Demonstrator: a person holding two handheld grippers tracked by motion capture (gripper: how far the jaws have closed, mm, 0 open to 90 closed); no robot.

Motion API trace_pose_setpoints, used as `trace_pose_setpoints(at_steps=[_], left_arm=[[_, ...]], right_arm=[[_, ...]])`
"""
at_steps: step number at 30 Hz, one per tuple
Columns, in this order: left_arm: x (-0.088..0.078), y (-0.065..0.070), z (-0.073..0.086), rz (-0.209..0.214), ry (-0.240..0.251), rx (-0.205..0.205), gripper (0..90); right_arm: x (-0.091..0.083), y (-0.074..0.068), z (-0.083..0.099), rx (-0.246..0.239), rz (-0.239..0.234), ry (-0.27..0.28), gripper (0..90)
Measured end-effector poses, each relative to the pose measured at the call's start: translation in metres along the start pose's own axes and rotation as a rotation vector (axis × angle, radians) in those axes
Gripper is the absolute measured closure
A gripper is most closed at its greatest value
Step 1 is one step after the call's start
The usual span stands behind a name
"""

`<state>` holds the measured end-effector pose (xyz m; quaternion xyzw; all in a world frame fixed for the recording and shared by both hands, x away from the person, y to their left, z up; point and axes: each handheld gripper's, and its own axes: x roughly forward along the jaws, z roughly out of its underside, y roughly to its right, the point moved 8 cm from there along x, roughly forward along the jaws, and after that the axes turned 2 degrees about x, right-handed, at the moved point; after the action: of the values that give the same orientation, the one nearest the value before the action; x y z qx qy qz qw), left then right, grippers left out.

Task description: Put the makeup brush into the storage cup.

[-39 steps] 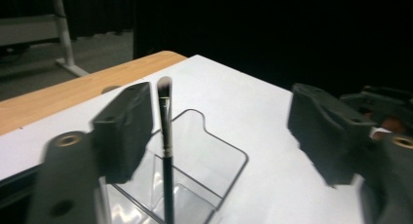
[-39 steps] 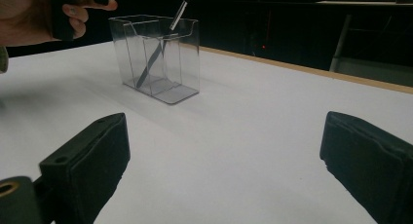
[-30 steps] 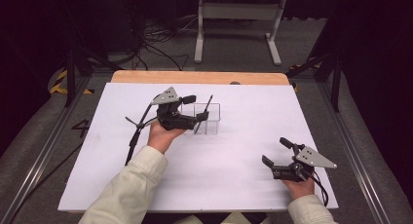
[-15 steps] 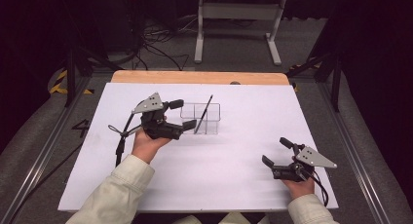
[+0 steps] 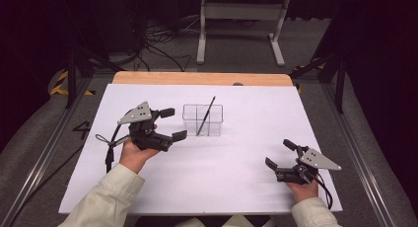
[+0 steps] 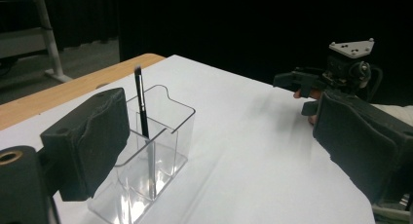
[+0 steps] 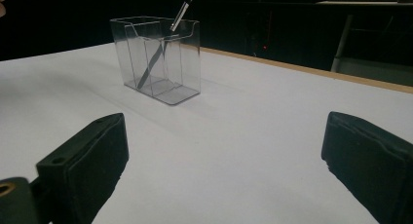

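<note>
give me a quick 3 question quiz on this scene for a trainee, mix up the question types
1. True or false: the brush lies flat on the table.
2. Which gripper is nearer the clear holder? A) left gripper B) right gripper
3. Fill in: the jaws of both grippers are ____.

Key
1. False. The brush stands tilted inside the clear holder, its tip rising above the rim.
2. A. The left gripper is just beside the holder; the right gripper is off near the table's front right corner.
3. Open, with nothing between them.
</note>
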<state>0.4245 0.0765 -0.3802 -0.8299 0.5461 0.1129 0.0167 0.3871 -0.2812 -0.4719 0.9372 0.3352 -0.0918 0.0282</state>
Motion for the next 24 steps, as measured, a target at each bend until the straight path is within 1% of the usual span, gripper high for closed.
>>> trace_pose_setpoints(at_steps=[2,3,4,7,9,12,13,15,17,18,20,22,24], left_arm=[[-0.002,0.001,0.001,0.001,-0.001,0.001,7.1],[-0.007,0.001,0.004,-0.002,-0.003,0.005,7.1],[-0.007,0.001,0.004,-0.002,-0.003,0.005,7.1],[-0.015,0.001,0.008,-0.001,-0.003,-0.004,6.9],[-0.019,0.002,0.011,0.001,-0.005,-0.001,6.8],[-0.025,0.003,0.020,-0.002,-0.018,-0.001,6.5],[-0.027,0.002,0.022,-0.008,-0.027,0.007,6.4],[-0.031,0.000,0.029,-0.018,-0.042,0.009,5.5],[-0.033,0.000,0.031,-0.016,-0.043,0.005,5.2],[-0.035,0.000,0.033,-0.011,-0.042,-0.007,4.9],[-0.039,-0.001,0.036,-0.005,-0.033,-0.013,4.1],[-0.044,-0.001,0.038,-0.003,-0.024,-0.008,3.8],[-0.047,0.001,0.041,-0.002,-0.016,-0.018,3.7]], right_arm=[[0.000,0.000,0.000,0.000,-0.001,-0.001,3.6],[0.000,0.000,0.000,0.000,-0.001,-0.001,3.6],[0.000,0.000,0.000,0.000,-0.001,-0.001,3.6],[0.000,0.000,0.000,-0.001,0.000,-0.003,3.6],[0.000,0.000,0.000,0.000,0.000,-0.003,3.6],[0.000,0.000,0.000,-0.002,0.000,-0.003,3.6],[0.000,0.000,0.000,-0.001,-0.002,-0.001,3.6],[0.000,0.000,0.000,0.001,-0.002,-0.001,3.6],[0.000,0.000,0.000,0.001,-0.003,-0.002,3.6],[0.000,0.000,0.000,0.000,-0.003,-0.002,3.6],[0.000,0.000,0.000,0.001,-0.003,-0.003,3.6],[0.000,0.000,0.000,0.000,-0.003,-0.002,3.5],[0.000,0.000,0.000,0.001,-0.003,-0.004,3.6]])
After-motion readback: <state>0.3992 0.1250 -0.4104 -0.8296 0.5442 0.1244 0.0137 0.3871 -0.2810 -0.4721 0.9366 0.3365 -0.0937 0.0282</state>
